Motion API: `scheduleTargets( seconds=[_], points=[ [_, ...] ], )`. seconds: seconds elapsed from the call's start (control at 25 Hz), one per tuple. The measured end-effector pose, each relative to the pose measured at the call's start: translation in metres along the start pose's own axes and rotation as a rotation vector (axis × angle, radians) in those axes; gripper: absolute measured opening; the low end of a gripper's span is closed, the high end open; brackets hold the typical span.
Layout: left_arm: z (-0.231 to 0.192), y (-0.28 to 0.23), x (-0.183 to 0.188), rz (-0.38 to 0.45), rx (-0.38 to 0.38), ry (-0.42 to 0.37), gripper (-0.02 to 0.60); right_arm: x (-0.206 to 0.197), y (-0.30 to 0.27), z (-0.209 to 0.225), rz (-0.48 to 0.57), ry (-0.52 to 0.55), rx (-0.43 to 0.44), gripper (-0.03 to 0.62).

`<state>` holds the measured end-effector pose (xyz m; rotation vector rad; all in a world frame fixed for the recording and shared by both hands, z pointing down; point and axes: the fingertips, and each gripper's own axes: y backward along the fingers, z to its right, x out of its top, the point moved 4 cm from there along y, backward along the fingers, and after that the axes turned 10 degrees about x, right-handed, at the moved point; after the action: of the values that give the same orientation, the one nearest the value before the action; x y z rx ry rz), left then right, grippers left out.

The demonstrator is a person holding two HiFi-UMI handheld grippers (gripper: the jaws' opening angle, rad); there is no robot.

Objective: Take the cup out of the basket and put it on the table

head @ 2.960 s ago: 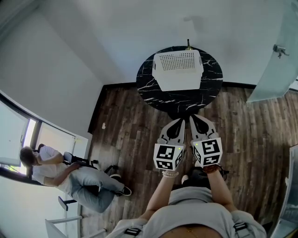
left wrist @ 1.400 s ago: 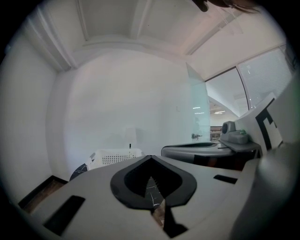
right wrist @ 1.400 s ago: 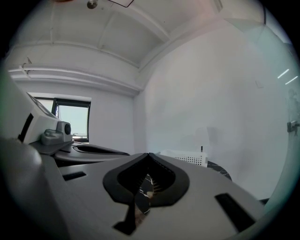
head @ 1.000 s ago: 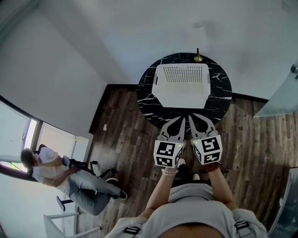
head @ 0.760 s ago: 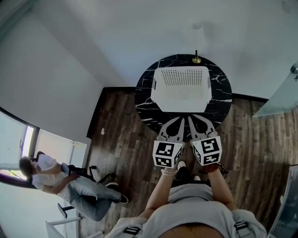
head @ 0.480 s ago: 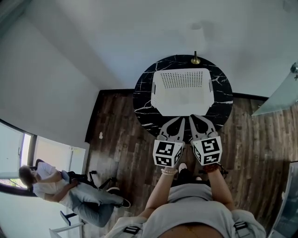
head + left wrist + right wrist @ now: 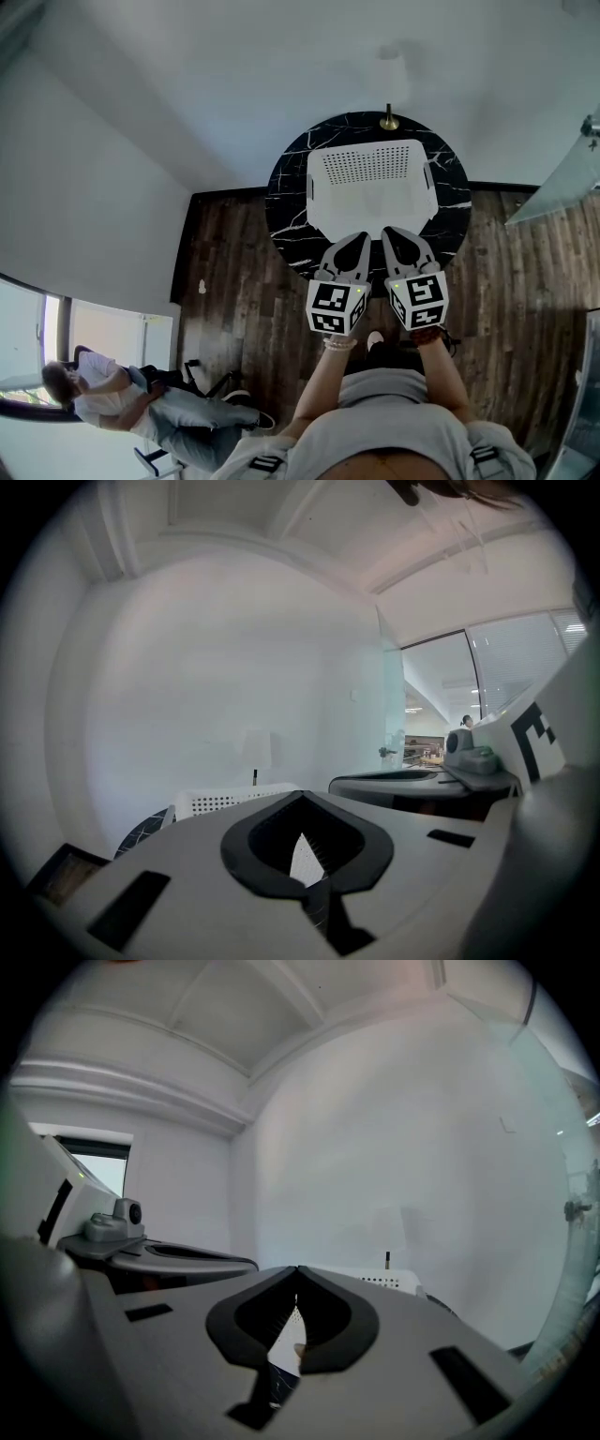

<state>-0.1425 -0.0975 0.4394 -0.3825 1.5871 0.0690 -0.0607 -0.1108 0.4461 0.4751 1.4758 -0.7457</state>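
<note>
now i am closer than a moment ago: the round black marble table [image 7: 291, 202] with the white perforated plastic basket [image 7: 370, 183] fills more of the upper centre of the head view. my left gripper [image 7: 356, 246] and right gripper [image 7: 394, 236] overlap its near edge, jaws together, holding nothing. no cup shows; i judge it sits hidden inside the basket.
</note>
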Motion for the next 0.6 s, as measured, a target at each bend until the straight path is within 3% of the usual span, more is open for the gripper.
scheduleTargets(
  seconds=[0.6],
  points=[
    [-0.026,-0.028,0.001,-0.009,0.027,0.024,0.006,0.001,-0.041,0.012,-0.026,0.004,0.034,0.009]
  ],
)
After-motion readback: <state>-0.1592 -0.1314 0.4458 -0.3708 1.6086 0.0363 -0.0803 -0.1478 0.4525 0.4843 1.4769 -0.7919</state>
